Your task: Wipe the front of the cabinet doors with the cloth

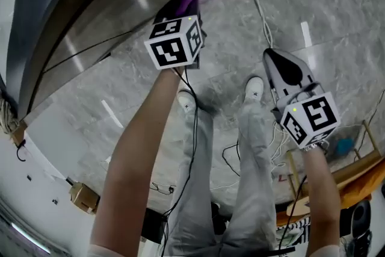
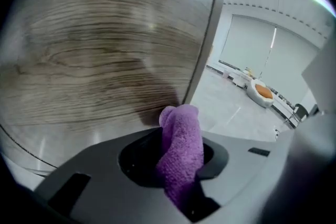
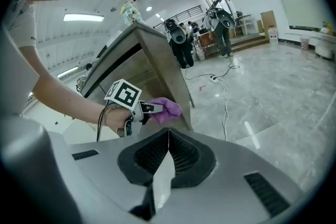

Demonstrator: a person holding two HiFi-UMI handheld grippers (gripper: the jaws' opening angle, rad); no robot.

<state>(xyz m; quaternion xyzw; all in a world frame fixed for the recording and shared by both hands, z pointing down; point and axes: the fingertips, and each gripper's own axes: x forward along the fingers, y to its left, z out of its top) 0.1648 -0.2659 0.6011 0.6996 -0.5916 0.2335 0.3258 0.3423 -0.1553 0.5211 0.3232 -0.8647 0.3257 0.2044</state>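
The cloth [image 2: 181, 149] is purple. The cabinet door [image 2: 94, 50] shows grey-brown wood grain in long wavy streaks. The floor [image 1: 325, 3] is pale grey marble with darker veins. The marker cubes [image 1: 174, 42] carry black squares on white.

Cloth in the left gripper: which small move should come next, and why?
Probably press the cloth onto the door and start a stroke away from its edge. The left gripper is shut on the cloth, whose tip sits close by the door's wood-grain front, near that edge; contact cannot be confirmed. The right gripper is shut, empty and away from the cabinet.
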